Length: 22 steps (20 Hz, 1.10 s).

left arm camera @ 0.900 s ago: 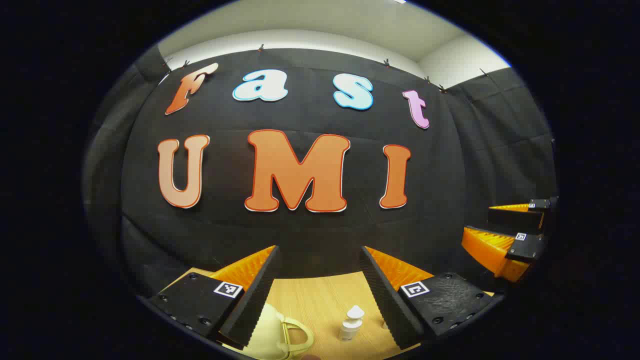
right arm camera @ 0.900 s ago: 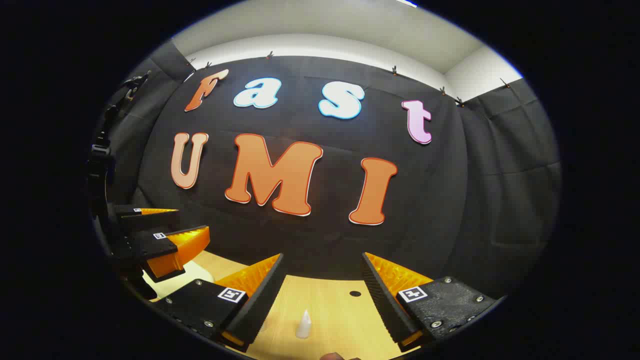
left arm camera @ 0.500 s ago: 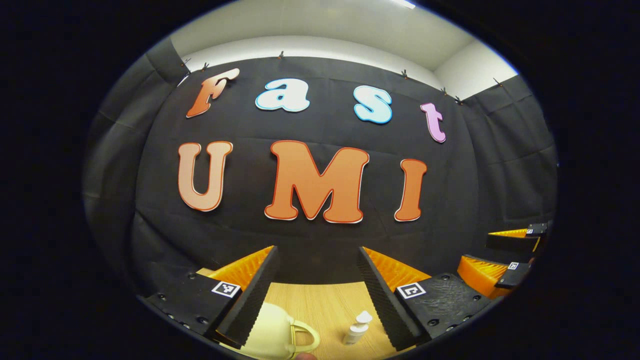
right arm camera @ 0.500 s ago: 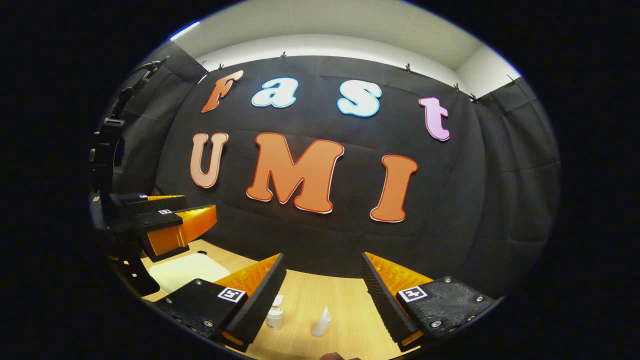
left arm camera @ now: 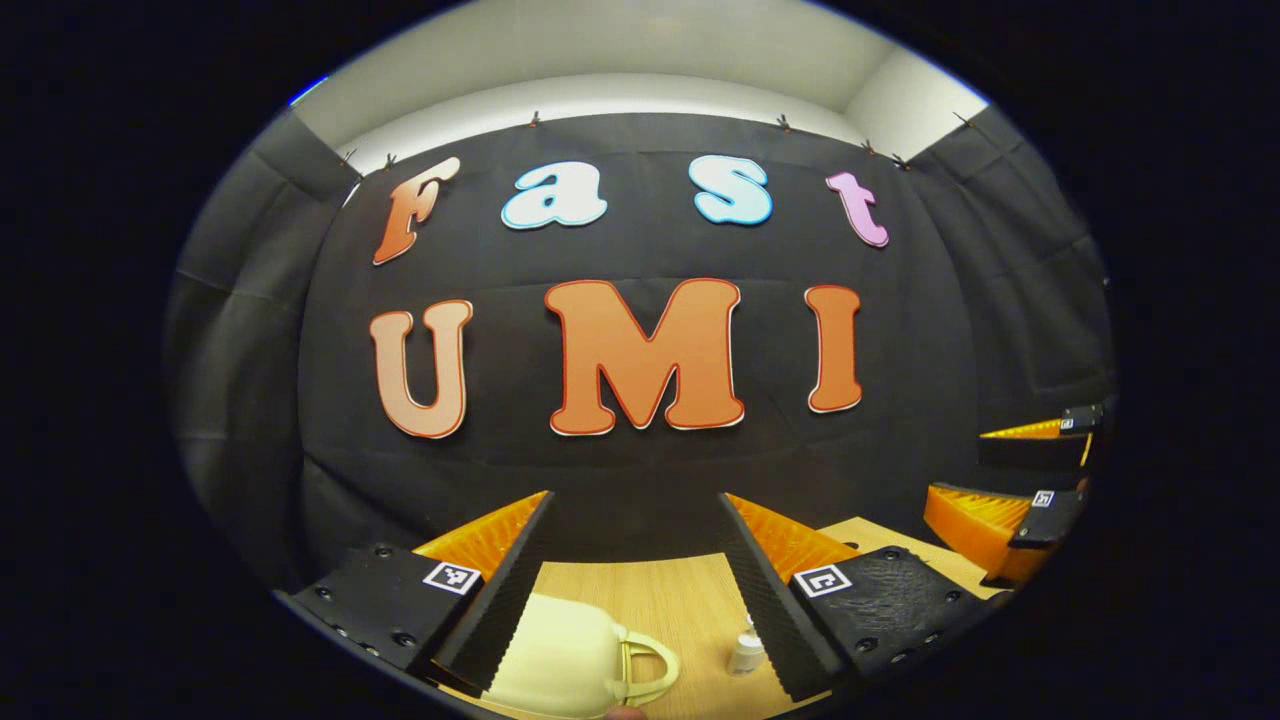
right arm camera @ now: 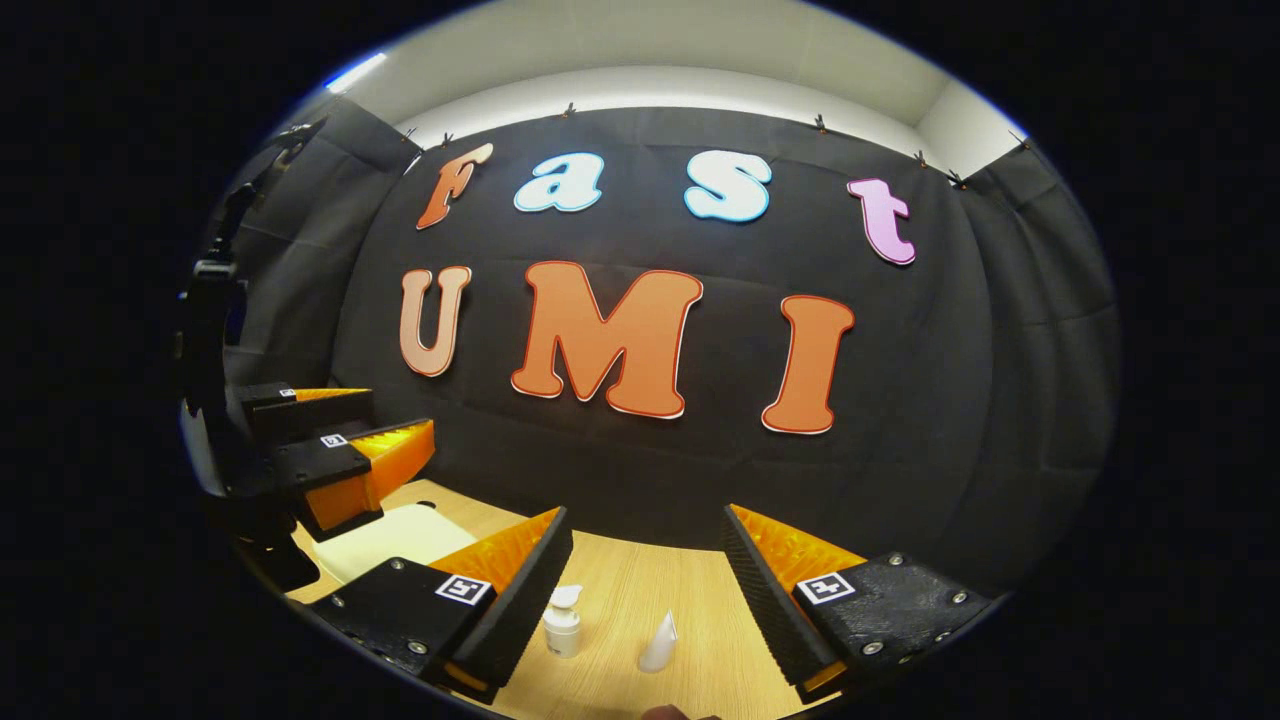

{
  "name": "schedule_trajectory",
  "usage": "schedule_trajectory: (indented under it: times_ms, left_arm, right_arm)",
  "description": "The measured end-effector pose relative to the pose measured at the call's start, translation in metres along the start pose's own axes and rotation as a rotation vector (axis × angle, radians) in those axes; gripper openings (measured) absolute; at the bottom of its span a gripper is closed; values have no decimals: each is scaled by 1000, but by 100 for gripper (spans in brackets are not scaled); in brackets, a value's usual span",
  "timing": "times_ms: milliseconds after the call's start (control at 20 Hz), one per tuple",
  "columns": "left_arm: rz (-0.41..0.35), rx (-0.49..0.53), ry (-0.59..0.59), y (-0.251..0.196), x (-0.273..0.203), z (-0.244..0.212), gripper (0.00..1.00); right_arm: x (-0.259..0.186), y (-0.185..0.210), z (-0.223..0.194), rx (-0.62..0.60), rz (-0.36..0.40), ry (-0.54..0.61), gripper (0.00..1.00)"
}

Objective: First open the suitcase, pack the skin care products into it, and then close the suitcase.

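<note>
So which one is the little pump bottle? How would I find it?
Look at the wooden table under the black wall. Two small white things stand there beside a pale yellow suitcase. The pump bottle is the round one with a spout; the tube beside it tapers to a point.

Left gripper (left arm camera: 635,520), right gripper (right arm camera: 645,535): wedge fingers, ribbed backs, textured mounts, screws, square black-white markers; apparently identical.

suitcase (left arm camera: 560,655) cut off below, pump bottle (left arm camera: 745,652) partly behind finger, perhaps capped
</note>
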<state>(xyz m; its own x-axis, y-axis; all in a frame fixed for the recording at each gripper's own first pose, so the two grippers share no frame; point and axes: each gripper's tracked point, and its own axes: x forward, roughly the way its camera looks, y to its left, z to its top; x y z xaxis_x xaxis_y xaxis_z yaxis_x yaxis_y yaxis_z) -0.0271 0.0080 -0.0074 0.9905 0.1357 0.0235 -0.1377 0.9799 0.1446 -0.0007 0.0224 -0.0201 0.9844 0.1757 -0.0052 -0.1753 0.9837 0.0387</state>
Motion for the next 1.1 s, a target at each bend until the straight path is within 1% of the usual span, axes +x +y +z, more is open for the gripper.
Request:
schedule_trajectory:
  times_ms: [50,100,200,250,450,600,750,850,950,1100]
  left_arm:
    - [-8,39,12,-3,1,-8,95]
    - [-22,84,32,-10,2,-18,98]
    - [-48,171,74,-21,4,-41,100]
    - [-59,200,91,-26,2,-52,99]
    - [-76,297,177,-36,7,-94,100]
    - [-98,413,259,-41,11,-134,99]
    - [-136,526,327,-43,9,-176,99]
    - [-174,593,379,-41,9,-207,98]
    - [-209,660,421,-36,9,-234,98]
    - [-242,740,484,-23,9,-271,98]
  right_arm:
    - [0,-3,-1,1,1,-1,95]
    - [0,-7,-2,0,1,0,95]
    - [0,-16,-4,-8,-2,-3,95]
    - [1,-21,-5,-11,-1,-4,95]
    - [5,-43,-10,0,-7,-2,96]
    - [6,-56,-16,6,4,4,96]
    - [7,-72,-27,-6,-33,30,95]
    - [8,-78,-30,-8,-74,42,95]
    - [9,-81,-35,-9,-119,62,95]
    - [16,-79,-40,-18,-147,81,95]
